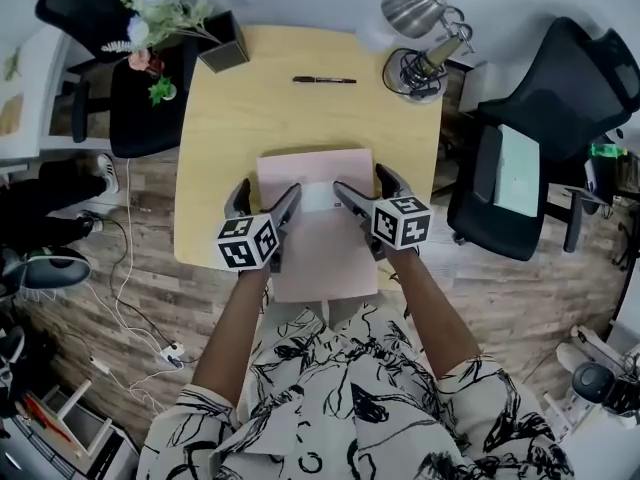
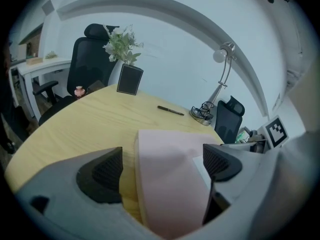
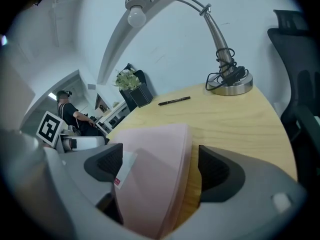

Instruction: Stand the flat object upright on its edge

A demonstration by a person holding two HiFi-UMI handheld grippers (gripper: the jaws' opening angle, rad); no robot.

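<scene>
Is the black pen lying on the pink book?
No, the pen lies on the bare table, away from the pink book.

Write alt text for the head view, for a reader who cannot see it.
A flat pink object lies on a wooden table, its left edge between the open jaws of the left claw and its right edge between those of the right claw. Behind are a pen and a desk lamp.

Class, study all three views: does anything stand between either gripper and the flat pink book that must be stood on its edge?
Nothing visible does. The left gripper and right gripper straddle the flat pink book's side edges, jaws apart. The black pen and silver desk lamp lie far off across the wooden table.
</scene>
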